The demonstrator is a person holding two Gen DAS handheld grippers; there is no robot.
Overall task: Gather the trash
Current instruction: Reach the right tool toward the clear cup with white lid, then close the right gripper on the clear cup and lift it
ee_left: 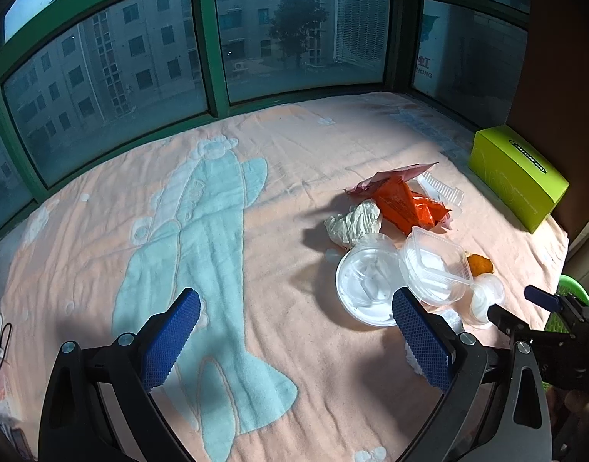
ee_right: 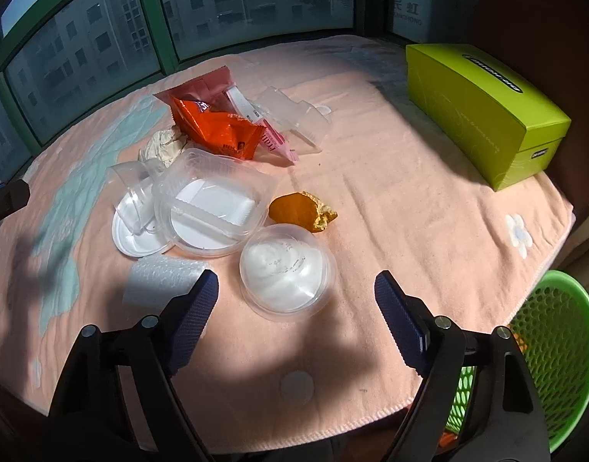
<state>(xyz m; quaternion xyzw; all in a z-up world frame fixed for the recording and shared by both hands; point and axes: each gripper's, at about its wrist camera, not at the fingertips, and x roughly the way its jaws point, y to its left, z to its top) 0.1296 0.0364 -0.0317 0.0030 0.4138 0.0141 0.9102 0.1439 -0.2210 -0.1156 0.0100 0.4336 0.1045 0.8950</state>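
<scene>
Surface: a peach-pink towel [ee_right: 390,200] with a pale blue cartoon figure, spread before green-framed windows. Trash, clustered on its right part: an orange snack wrapper [ee_right: 217,127] lying over a pink wrapper [ee_right: 273,142]; a crumpled paper wad [ee_right: 161,146] just left of them; a clear ribbed tray [ee_right: 294,115] behind; a clear plastic clamshell container [ee_right: 213,200] overlapping a white round lid [ee_right: 134,231]; a clear tumbler [ee_right: 134,192] tipped on its side across that lid; a piece of orange peel [ee_right: 302,211] just right of the container; a small clear domed cup with white contents [ee_right: 285,269] nearest the camera; a strip of bubble wrap [ee_right: 159,281] to its left. Other items: a lime-green tissue box [ee_right: 483,111] at the far right; a green perforated basket [ee_right: 556,346] beyond the towel's right edge, lower than the surface. Tools: left gripper [ee_left: 294,342], jaws spread wide, nothing between them, above the towel left of the pile; right gripper [ee_right: 296,319], jaws partly open and empty, poised just short of the domed cup, its blue pads clear of it.
</scene>
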